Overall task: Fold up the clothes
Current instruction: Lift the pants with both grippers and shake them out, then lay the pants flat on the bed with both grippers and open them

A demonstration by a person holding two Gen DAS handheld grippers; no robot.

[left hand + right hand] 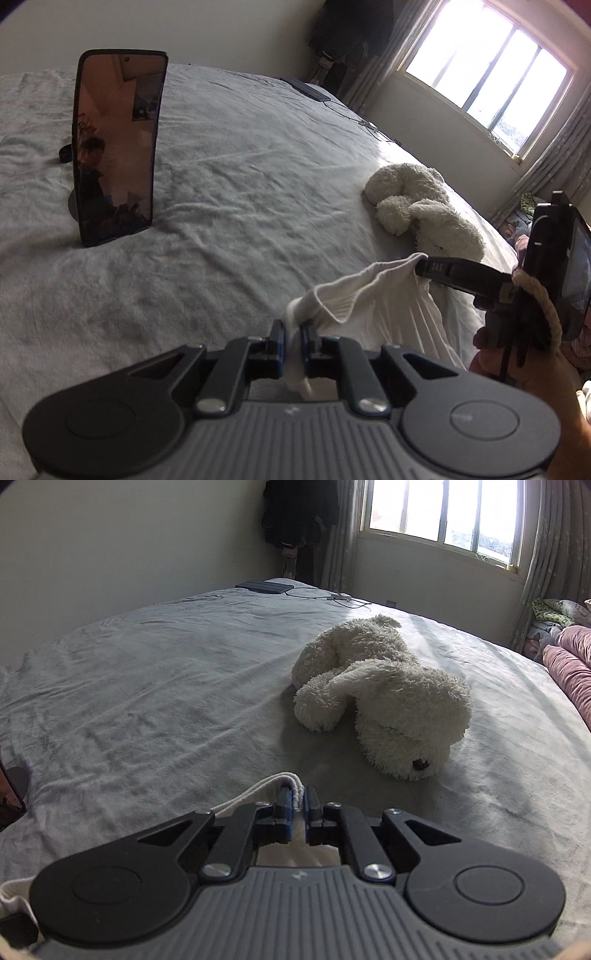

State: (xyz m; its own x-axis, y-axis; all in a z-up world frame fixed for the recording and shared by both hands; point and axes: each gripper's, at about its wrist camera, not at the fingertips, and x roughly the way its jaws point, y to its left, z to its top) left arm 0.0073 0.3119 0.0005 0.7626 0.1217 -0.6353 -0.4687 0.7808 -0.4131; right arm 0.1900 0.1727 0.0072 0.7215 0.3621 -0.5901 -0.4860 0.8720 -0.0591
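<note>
Daylight from the window falls across a bed under a grey sheet. At its left a phone stands upright. Nearer, the left gripper has its fingers pinched on one edge of a white garment, lifted above the sheet. The right gripper clamps the other edge, near a white plush dog.
</note>
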